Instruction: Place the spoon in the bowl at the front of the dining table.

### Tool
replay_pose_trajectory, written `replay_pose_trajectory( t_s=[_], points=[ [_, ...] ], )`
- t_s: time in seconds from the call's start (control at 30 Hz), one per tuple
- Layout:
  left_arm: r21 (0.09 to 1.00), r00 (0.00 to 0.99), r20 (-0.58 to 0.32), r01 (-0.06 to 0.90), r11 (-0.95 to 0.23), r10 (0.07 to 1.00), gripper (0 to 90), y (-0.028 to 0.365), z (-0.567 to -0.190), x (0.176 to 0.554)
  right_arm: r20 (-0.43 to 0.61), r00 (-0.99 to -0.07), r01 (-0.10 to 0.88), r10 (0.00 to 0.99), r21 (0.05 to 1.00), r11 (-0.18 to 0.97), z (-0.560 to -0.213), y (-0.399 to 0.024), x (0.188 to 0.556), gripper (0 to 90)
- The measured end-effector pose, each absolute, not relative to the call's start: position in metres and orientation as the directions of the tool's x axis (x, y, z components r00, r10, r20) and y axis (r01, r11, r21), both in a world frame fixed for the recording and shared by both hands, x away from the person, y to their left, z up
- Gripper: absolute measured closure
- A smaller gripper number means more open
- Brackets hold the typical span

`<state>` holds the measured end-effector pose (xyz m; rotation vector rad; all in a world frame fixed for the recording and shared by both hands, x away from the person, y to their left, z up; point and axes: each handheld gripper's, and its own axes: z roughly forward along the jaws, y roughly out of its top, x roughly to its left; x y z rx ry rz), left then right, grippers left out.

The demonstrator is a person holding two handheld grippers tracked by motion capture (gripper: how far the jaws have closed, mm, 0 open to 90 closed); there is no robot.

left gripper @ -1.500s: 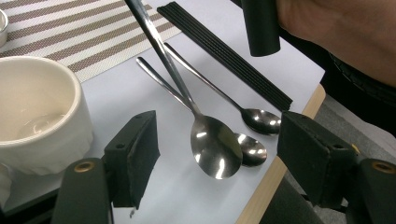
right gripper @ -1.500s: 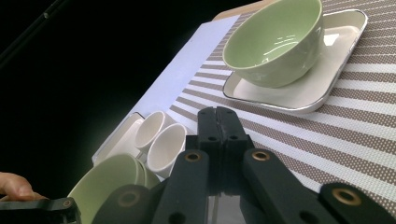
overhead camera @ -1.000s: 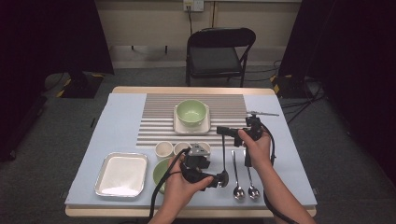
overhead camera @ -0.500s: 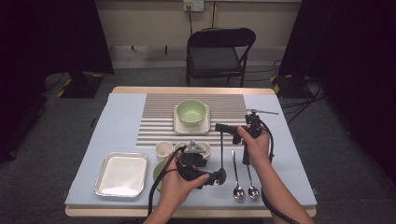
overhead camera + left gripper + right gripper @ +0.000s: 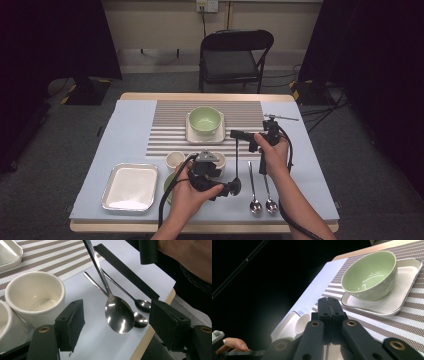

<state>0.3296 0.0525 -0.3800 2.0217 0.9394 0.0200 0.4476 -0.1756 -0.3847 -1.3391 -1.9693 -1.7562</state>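
Dangling from the clamped right gripper, a shiny steel tablespoon, bowl hanging between the left gripper's wide-open jaws, beside the cream ceramic cup.

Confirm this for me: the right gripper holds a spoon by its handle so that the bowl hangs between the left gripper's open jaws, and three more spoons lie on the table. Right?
Not quite. Two spoons lie on the table, not three, as the high view shows. The rest stands: the right gripper is shut on the handle of the hanging spoon, whose bowl hangs between the open jaws of the left gripper.
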Motion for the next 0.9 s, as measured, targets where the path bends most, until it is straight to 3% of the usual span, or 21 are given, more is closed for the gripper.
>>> replay_pose_trajectory(
  t_s=[0.9],
  points=[
    [0.704,0.696,-0.342,0.635,-0.319,0.631,28.3,0.059,-0.385,0.338,0.668,-0.572,0.707,0.476,0.696,-0.128,-0.378,-0.160,0.453,90.0]
  ],
)
